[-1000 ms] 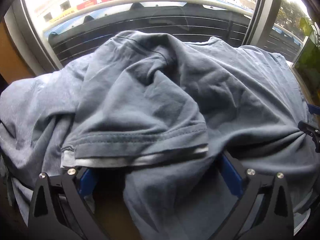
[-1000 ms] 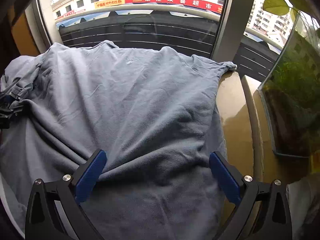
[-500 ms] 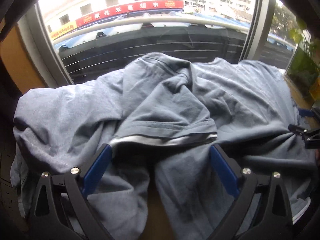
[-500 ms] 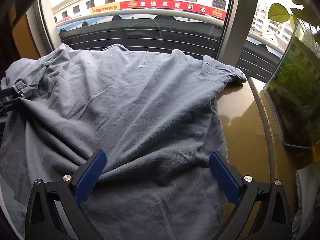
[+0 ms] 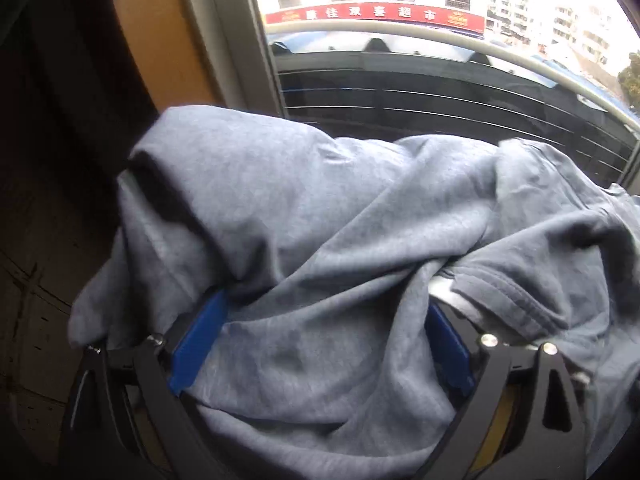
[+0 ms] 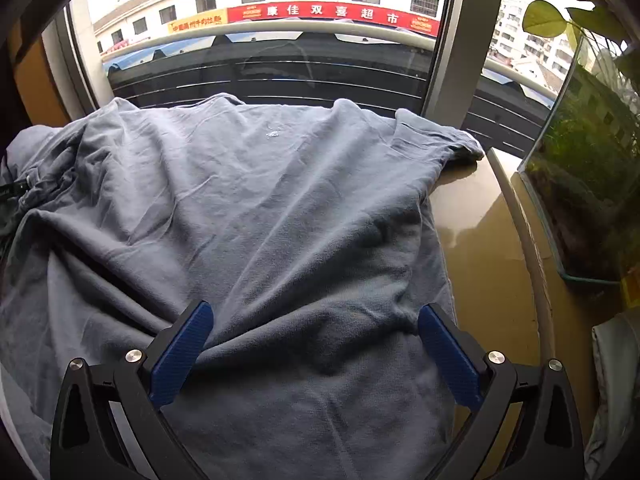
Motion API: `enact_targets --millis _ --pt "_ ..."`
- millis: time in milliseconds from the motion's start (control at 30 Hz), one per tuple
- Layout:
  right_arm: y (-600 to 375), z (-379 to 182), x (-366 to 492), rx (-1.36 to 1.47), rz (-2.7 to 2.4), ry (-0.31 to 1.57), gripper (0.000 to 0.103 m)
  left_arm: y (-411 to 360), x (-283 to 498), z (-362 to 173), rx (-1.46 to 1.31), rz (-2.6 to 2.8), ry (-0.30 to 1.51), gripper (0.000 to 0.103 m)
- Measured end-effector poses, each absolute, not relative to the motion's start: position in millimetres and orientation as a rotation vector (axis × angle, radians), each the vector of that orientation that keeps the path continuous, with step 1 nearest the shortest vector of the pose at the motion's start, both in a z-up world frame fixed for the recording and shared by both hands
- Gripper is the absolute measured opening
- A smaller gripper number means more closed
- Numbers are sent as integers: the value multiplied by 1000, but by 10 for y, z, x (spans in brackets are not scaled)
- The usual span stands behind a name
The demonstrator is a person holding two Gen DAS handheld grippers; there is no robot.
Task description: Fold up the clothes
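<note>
A grey-blue polo shirt (image 6: 280, 208) lies spread on a brown table (image 6: 480, 240), collar end toward the window, with a small white logo (image 6: 273, 134). Its right sleeve (image 6: 440, 140) lies flat. My right gripper (image 6: 312, 344) is open over the shirt's lower part, blue pads (image 6: 180, 348) wide apart with cloth between them. In the left wrist view the shirt (image 5: 320, 220) is bunched and folded over, with a hemmed sleeve edge (image 5: 504, 300) at the right. My left gripper (image 5: 320, 340) is open, with cloth draped between its blue pads (image 5: 196, 340).
A window with a railing (image 6: 280, 36) runs along the table's far edge. A glass tank with plants (image 6: 588, 184) stands at the right. A white cloth (image 6: 616, 380) lies at the near right. Dark floor (image 5: 40, 280) lies left of the table.
My left gripper has swung left toward the table's left edge, and the shirt's left part now drapes over its fingers. My right gripper has stayed open in place over the shirt.
</note>
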State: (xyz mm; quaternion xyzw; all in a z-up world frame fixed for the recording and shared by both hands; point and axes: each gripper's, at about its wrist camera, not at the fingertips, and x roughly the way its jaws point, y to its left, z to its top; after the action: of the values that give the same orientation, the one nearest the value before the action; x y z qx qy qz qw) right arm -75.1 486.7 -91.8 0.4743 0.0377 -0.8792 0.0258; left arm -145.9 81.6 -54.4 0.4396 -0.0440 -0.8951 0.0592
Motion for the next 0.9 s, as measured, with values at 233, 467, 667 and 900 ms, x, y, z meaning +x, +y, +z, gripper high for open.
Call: enact_targets --millis 233,467,667,900 --pt "5435 -574 -200 1453 -2735 108 102 836 -1413 -530 1404 -2756 -77 94" --pt "5599 -251 119 1321 -2585 -22 102 1266 -486 -98 1506 -3140 -84 95" --pt "5639 10 732 1236 -2406 -170 102 1800 529 -157 1829 -3325 -444 99" --pt "5498 22 1306 1310 -2393 -53 102 2160 869 -597 1934 -3225 -900 96"
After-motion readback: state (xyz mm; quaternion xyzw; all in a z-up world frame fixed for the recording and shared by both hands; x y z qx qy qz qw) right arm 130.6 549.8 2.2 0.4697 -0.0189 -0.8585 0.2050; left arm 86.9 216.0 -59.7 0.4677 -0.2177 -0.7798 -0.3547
